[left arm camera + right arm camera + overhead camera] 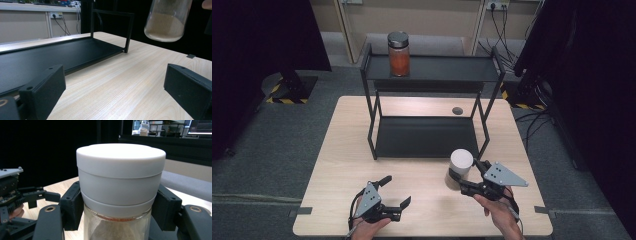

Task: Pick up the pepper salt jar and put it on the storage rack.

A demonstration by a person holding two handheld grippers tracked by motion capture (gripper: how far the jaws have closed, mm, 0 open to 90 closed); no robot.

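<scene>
Right gripper view: tool [120,207] clamping white-lidded jar [120,173].

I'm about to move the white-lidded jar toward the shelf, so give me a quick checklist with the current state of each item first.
1. Right gripper shut on the white-lidded jar, jaws at the lid's lower edge: ok.
2. Jar off the table, seen in the left gripper view: ok.
3. Jar upright: cannot tell, it looks slightly tilted.
4. Lower shelf bare: ok.
5. Top shelf has room beside the orange-filled jar: ok.
6. Left gripper open, apart from the jar: ok.
</scene>
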